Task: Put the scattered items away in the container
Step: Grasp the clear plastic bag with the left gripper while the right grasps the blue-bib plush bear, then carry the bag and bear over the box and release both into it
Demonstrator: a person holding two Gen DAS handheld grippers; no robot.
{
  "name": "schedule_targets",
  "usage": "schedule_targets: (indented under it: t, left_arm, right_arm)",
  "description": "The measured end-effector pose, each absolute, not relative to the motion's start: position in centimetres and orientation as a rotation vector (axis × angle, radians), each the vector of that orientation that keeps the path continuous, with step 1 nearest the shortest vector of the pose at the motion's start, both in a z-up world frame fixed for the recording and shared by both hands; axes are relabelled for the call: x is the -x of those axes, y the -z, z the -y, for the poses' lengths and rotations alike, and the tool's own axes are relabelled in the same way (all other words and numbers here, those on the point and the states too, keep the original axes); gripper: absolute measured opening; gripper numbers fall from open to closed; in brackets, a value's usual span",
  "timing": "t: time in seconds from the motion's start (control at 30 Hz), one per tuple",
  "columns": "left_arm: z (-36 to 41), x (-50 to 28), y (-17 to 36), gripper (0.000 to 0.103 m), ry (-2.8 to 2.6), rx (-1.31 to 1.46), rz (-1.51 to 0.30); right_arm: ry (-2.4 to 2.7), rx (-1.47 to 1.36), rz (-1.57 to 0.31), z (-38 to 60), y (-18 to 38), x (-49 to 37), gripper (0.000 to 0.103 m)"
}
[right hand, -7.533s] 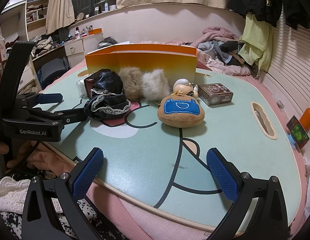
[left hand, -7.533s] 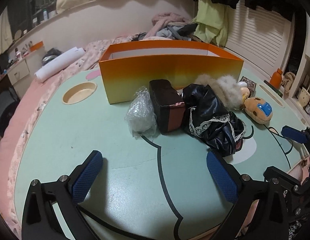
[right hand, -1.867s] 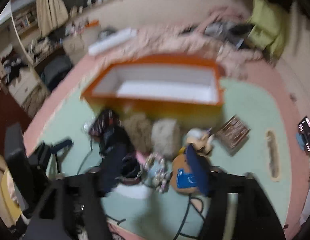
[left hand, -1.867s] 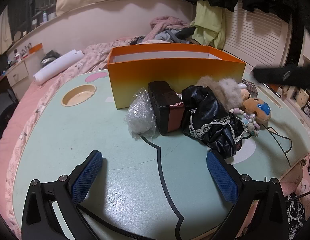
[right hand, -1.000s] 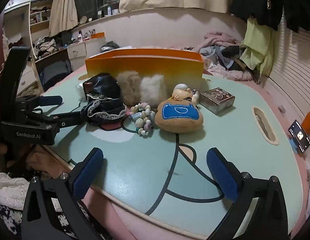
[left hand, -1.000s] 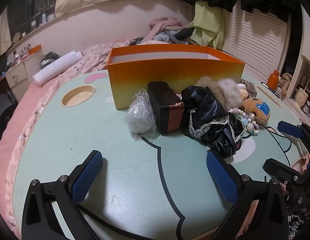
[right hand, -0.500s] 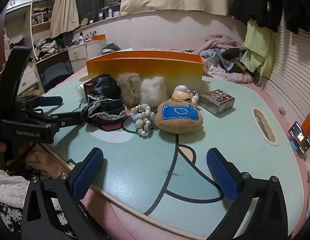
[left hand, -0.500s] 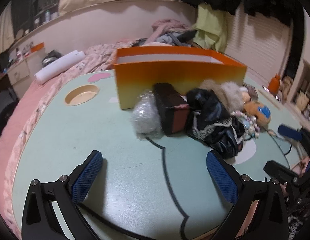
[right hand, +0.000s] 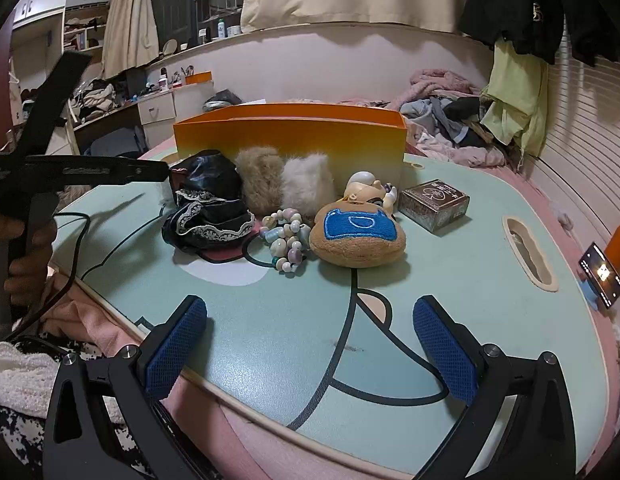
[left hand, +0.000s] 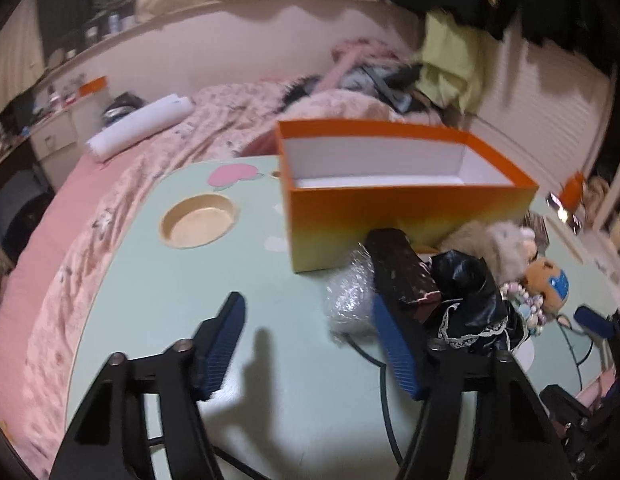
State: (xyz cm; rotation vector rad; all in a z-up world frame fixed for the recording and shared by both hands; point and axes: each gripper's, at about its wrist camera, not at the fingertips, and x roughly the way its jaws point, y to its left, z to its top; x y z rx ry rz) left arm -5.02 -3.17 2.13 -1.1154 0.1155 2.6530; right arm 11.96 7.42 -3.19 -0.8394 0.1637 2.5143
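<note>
The left claw point(left hand: 310, 344), wide apart a second ago, is closing on nothing above the worktop point(left hand: 150, 280). The right claw point(right hand: 310, 344) gapes as before. Beyond, the clutter stays beside the box point(left hand: 405, 208), whose long axis runs left-right.

Dim warm indoor light; left wrist view motion-blurred, right wrist view sharp; fisheye bending, dark corners.

Orange box point(left hand: 409, 204), mint table point(right hand: 270, 340), tan plush point(right hand: 357, 240) with blue patch.
</note>
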Motion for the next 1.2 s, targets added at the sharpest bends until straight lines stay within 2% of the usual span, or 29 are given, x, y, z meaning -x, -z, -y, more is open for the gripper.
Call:
schedule_targets:
  t: [0.03, 0.1, 0.3, 0.5, 0.57, 0.63, 0.77, 0.9, 1.03, 1.2]
  left_arm:
    - [2.9, 5.4, -1.9, 0.04, -2.632, 1.134, -0.129]
    - [3.0, 5.7, -1.5, 0.006, -2.589, 1.166, -0.11]
    - [5.2, 3.9, -1.7, 0.005, -2.576, 1.082, 0.024]
    - [7.3, 0.8, -3.0, 0.005, -2.607, 1.0, 0.065]
    - [7.4, -0.1, -3.5, 0.005, -2.612, 0.978, 0.059]
    - [7.4, -0.7, -4.0, 0.005, -2.619, 0.955, 0.037]
    - [7.1, -1.3, -4.8, 0.005, -2.618, 0.918, 0.022]
    - [7.0, -1.4, -5.1, 0.005, -2.617, 0.906, 0.03]
    - [7.0, -1.1, -5.9, 0.005, -2.608, 0.89, 0.043]
    - [5.6, 1.0, -9.0, 0.005, -2.598, 0.822, 0.034]
  right_arm:
    - [-2.514, 0.84, -0.164, -7.4, 3.2, -12.0, 0.103]
    - [-2.514, 0.84, -0.163, -7.4, 3.2, -12.0, 0.103]
    - [-2.48, 0.836, -0.185, -7.8, 2.7, -12.2, 0.103]
    - [-2.456, 0.663, -0.477, -11.6, -0.8, -13.7, 0.103]
    - [-2.426, 0.701, -0.486, -12.6, -1.3, -12.7, 0.097]
    - [-2.398, 0.742, -0.43, -12.8, -1.3, -11.3, 0.083]
    - [-2.39, 0.82, -0.449, -13.6, -0.9, -9.3, 0.07]
    - [-2.405, 0.948, -0.498, -14.1, 0.1, -8.5, 0.044]
    - [-2.422, 0.88, -0.41, -12.9, -1.0, -10.0, 0.041]
    - [-2.491, 0.759, -0.43, -13.1, -4.9, -10.6, 0.041]
